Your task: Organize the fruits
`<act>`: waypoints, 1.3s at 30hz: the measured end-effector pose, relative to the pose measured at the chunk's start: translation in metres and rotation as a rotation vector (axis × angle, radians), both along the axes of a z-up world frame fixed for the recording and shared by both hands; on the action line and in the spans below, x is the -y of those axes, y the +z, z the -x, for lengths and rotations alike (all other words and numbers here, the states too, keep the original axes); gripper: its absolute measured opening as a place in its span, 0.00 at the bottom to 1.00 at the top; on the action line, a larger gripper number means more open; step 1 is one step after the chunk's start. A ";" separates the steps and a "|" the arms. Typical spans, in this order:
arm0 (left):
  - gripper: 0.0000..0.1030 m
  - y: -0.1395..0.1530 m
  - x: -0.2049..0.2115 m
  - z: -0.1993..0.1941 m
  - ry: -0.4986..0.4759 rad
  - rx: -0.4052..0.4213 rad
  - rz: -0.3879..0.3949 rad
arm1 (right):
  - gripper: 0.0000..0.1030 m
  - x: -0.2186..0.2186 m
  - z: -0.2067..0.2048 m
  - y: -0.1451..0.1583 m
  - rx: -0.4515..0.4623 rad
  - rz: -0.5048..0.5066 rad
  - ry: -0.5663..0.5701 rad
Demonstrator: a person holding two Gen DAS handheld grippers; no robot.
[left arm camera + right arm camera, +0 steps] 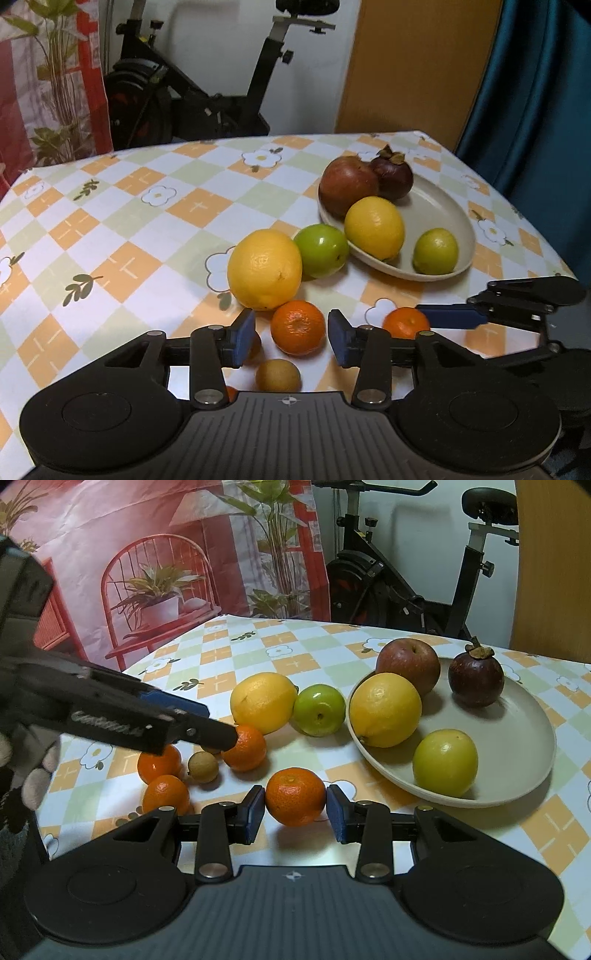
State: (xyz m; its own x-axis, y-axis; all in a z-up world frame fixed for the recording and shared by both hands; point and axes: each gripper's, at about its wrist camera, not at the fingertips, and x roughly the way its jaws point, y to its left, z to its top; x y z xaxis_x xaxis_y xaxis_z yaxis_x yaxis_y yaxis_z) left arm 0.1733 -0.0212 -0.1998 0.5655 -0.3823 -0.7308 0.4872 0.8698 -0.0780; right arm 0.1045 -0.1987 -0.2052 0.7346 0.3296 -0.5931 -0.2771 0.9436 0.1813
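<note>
Here the fruit lies in two groups on a checked, flower-printed tablecloth: some already in a shallow beige plate, the rest loose beside it. In the plate sit a red apple, a dark mangosteen, a yellow lemon leaning on the near rim, and a pale green fruit toward the front. Just outside the rim, a green apple touches a second, larger lemon. Nearer the cameras are the small pieces: a mandarin flanked closely by the blue pads of the right gripper, which look to be in contact with it on both sides while it rests on the cloth; another mandarin lying ahead of the left gripper, whose jaws stand parted with clear space on either side of the fruit, nothing held; a small brown longan beside two more mandarins at the left of the right wrist view. From that view the left gripper reaches in from the left, its tip over the small fruits, and fingers of a gloved hand show behind it. Beyond the table stand an exercise bike, a printed backdrop, a wooden panel and a teal curtain.
</note>
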 end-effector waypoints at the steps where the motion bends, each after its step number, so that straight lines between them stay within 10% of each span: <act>1: 0.44 -0.002 0.002 -0.002 -0.004 -0.002 -0.012 | 0.38 0.000 0.000 0.000 -0.002 0.002 0.002; 11: 0.43 -0.015 0.021 0.005 -0.076 0.036 -0.128 | 0.38 0.001 -0.001 -0.004 -0.007 -0.001 -0.007; 39: 0.38 0.055 0.088 -0.029 -0.132 0.117 0.109 | 0.38 0.086 -0.019 0.041 0.135 0.040 -0.228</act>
State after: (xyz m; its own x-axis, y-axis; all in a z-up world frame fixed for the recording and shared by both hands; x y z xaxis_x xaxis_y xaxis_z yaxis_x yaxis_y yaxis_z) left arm 0.2018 -0.1094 -0.1452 0.5843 -0.5317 -0.6131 0.6074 0.7875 -0.1042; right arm 0.1232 -0.2846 -0.1642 0.8604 0.1252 -0.4939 -0.0758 0.9900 0.1189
